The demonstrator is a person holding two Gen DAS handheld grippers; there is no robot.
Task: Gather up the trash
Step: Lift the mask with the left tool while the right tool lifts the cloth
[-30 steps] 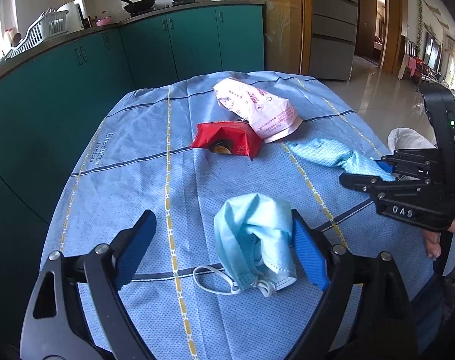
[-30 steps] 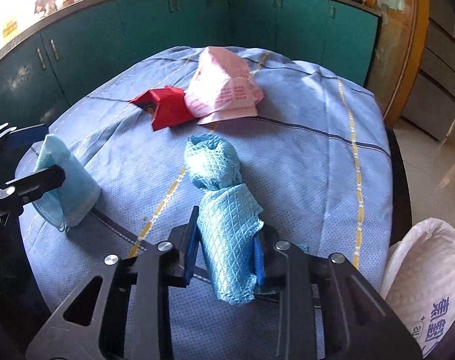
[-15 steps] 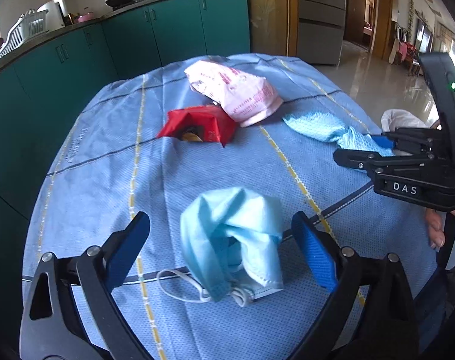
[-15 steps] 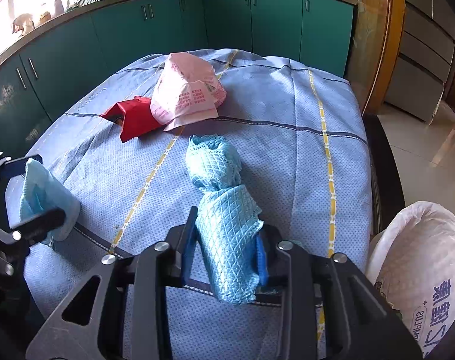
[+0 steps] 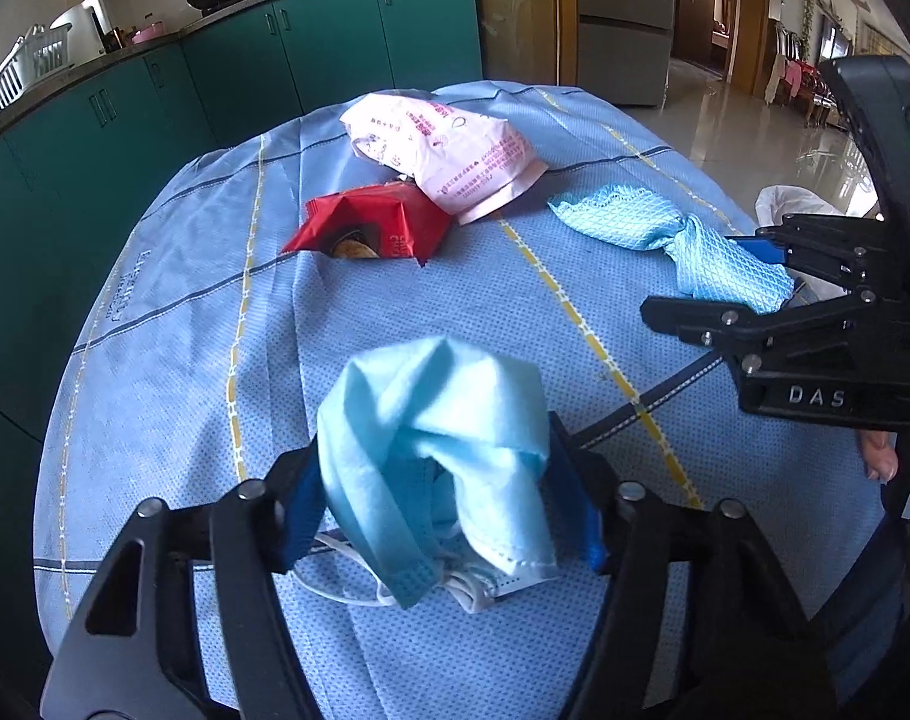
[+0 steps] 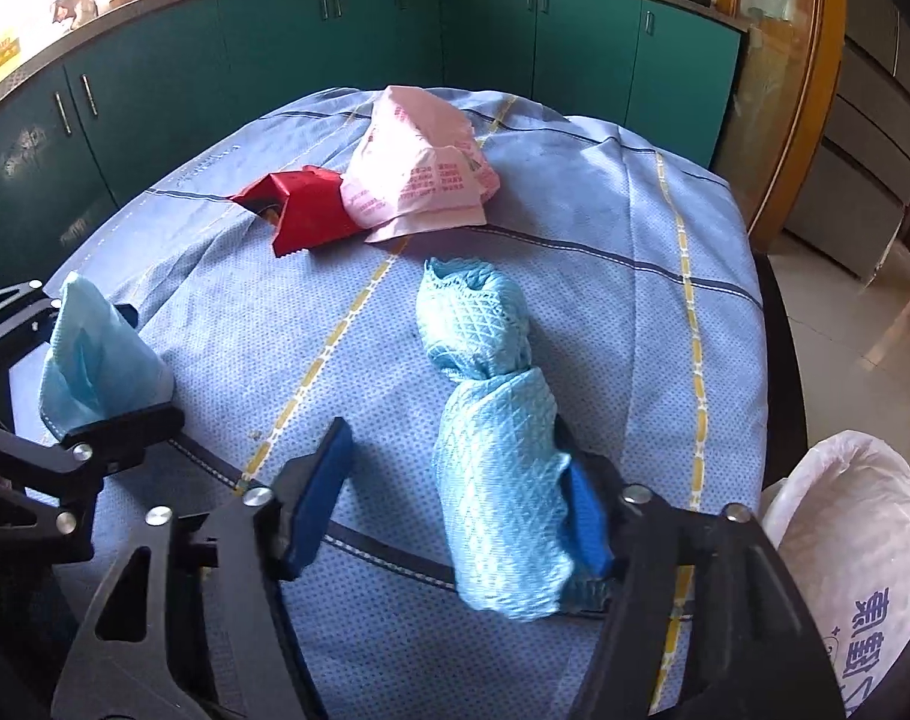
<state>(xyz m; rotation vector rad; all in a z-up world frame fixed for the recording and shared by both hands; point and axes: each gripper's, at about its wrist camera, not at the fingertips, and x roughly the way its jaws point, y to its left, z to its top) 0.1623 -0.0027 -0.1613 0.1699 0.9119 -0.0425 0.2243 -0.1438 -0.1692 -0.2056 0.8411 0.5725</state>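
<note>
My left gripper is shut on a crumpled light-blue face mask, whose white ear loops hang below; it also shows in the right wrist view. My right gripper is open; a rolled blue waffle cloth lies between its fingers, against the right pad, and also shows in the left wrist view. Farther back on the blue tablecloth lie a red snack wrapper and a pink-white bag.
A white plastic trash bag stands off the table's right edge. Teal cabinets curve around the far side, with a tiled floor to the right.
My left gripper has closed on the face mask. My right gripper, shut on the blue cloth before, has opened; the cloth now rests against its right pad.
</note>
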